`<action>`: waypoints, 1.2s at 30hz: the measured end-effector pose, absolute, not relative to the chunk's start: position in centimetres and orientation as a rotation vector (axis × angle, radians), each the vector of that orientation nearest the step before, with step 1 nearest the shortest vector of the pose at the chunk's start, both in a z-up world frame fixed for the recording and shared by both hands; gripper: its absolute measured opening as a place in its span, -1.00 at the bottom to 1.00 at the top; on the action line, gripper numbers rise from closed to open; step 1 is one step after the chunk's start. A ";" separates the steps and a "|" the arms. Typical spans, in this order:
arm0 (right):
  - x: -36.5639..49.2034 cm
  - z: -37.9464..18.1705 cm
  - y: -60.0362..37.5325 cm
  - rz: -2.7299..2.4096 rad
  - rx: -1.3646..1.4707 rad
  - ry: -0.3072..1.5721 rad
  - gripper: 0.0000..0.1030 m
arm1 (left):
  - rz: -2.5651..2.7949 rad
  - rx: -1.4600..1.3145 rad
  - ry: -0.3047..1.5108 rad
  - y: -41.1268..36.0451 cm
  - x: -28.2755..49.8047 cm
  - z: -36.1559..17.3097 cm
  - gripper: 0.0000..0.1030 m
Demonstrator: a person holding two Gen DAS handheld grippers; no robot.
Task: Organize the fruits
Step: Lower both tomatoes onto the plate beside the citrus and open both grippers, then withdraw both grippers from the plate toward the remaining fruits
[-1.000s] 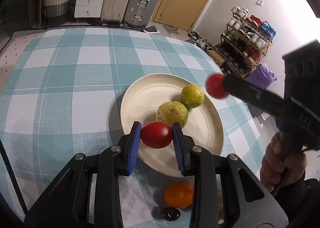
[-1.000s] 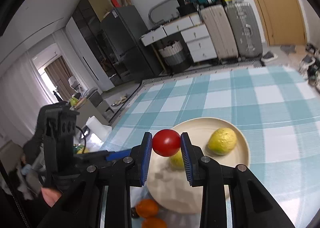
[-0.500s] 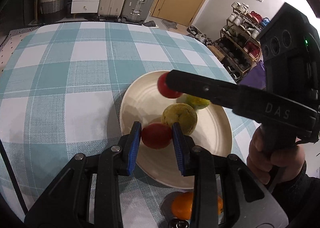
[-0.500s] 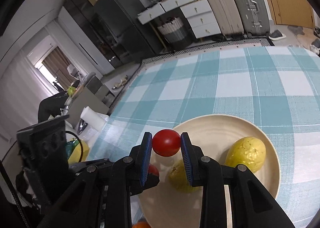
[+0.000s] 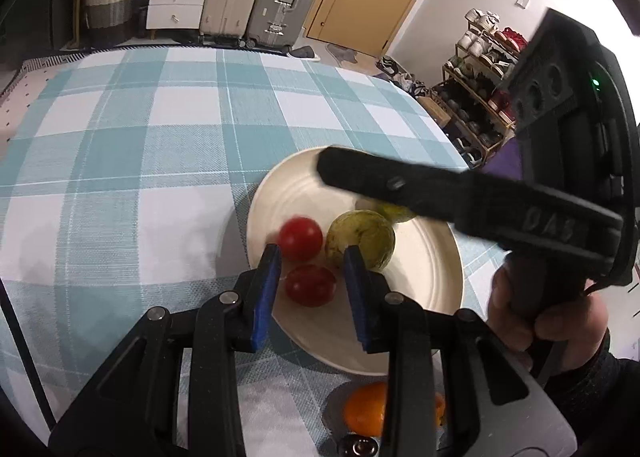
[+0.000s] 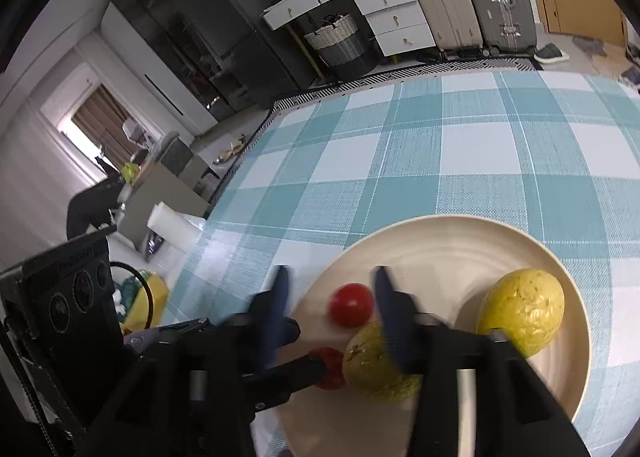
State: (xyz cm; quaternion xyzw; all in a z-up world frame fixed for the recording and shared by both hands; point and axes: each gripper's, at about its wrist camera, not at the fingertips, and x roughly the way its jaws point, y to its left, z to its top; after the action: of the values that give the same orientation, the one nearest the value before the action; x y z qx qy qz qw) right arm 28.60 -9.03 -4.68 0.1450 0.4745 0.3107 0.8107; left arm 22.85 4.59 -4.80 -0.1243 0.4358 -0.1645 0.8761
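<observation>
Right claw point(image 6: 328, 311) jaws have just been opening and are standing apart now, its red tomato point(image 6: 351, 305) sitting loose between them, down on the cream plate point(image 6: 460, 241) beside a yellow-green fruit point(image 6: 376, 365). Left claw point(image 5: 312, 289) is gripping the second tomato point(image 5: 310, 285) over the plate's near side. One drop-off is looking done; two oranges point(image 5: 366, 413) are waiting on the worktop point(image 5: 120, 177).

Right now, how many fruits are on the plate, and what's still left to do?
Done: two yellow-green fruits and a loose tomato lie on the plate; the right gripper has just been opening, nothing clamped. In hand: the left gripper pinches a second tomato. Left: an orange on the tablecloth.
</observation>
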 end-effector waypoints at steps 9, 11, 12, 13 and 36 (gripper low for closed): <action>26.3 -1.8 -12.7 0.605 0.357 0.931 0.18 | -0.323 -0.244 0.879 4.3 20.4 -2.8 -0.44; 25.4 -1.2 -13.6 0.594 0.360 0.909 0.22 | -0.319 -0.235 0.869 4.1 19.6 -2.3 -0.44; 24.8 -0.8 -14.1 0.585 0.358 0.895 0.22 | -0.314 -0.228 0.864 3.9 19.2 -2.0 -0.44; 24.2 -0.4 -14.5 0.579 0.357 0.883 0.23 | -0.309 -0.219 0.858 3.8 18.8 -1.8 -0.44; 9.6 4.8 -17.4 0.597 0.238 0.558 0.92 | -0.224 -0.177 0.781 2.7 9.1 1.1 0.44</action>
State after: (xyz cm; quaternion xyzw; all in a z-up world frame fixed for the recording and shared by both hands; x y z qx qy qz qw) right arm 9.64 -17.42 4.83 0.1154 0.2705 0.2898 0.9108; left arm 9.14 2.68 1.09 -0.0858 0.3794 -0.1086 0.9148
